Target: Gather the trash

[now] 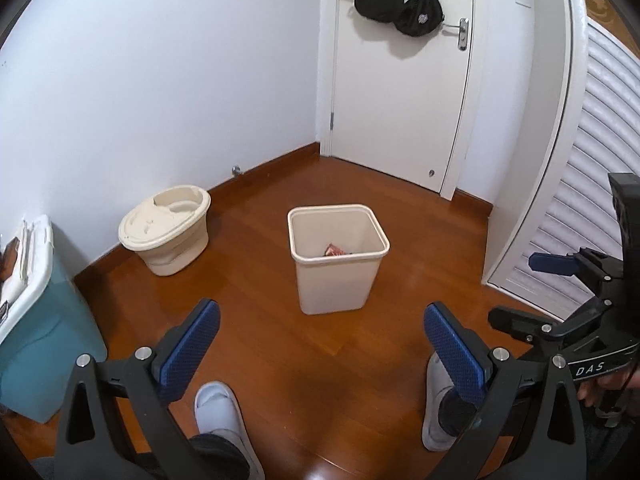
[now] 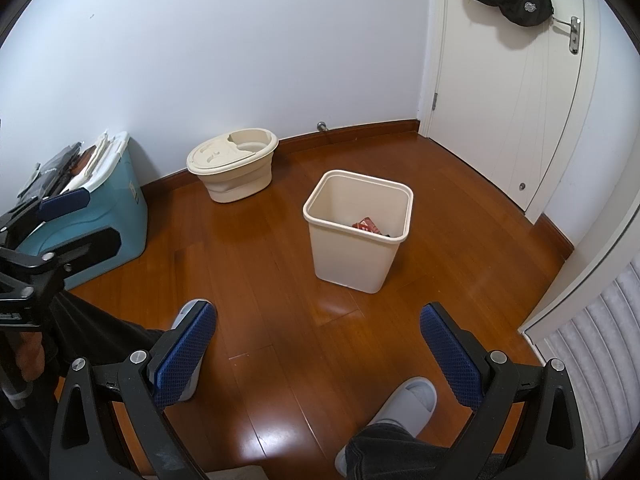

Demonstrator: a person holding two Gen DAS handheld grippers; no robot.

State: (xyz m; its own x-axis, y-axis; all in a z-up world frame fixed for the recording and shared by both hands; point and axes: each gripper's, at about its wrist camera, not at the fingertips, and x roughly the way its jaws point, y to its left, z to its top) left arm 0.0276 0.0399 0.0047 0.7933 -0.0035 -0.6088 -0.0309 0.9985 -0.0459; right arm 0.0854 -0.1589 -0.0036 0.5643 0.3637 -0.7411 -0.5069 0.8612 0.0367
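- Two handheld grippers hang above a glossy reddish-brown wooden floor (image 1: 280, 208), both pointed toward a corner of white walls.
- The left gripper (image 1: 322, 336) has its blue-padded fingers (image 1: 188, 352) spread wide, with nothing between them.
- The right gripper (image 2: 318, 344) is likewise spread wide and carries nothing; its blue textured pads (image 2: 452, 356) frame bare floor.
- From the left wrist view, the right gripper shows at the right edge, just beside the left one.
- A cream square plastic wastebasket (image 1: 335, 280) stands upright on the floor ahead of both grippers, well apart from the walls.
- Inside the wastebasket lies a piece of red-and-white printed trash (image 2: 366, 225), resting at the bottom near the front wall; something dark sits beside it, too small to identify.
- A cream oval lidded bucket (image 2: 234, 168) sits against the baseboard, left of the wastebasket.
- A teal storage box with a white lid (image 2: 108, 216) stands further left against the wall, with papers stacked on top.
- A white door (image 1: 400, 100) closes the corner, with black bags (image 1: 400, 4) hanging from it.
- Pale grey slippers (image 2: 404, 404) on the person's feet show below the grippers.
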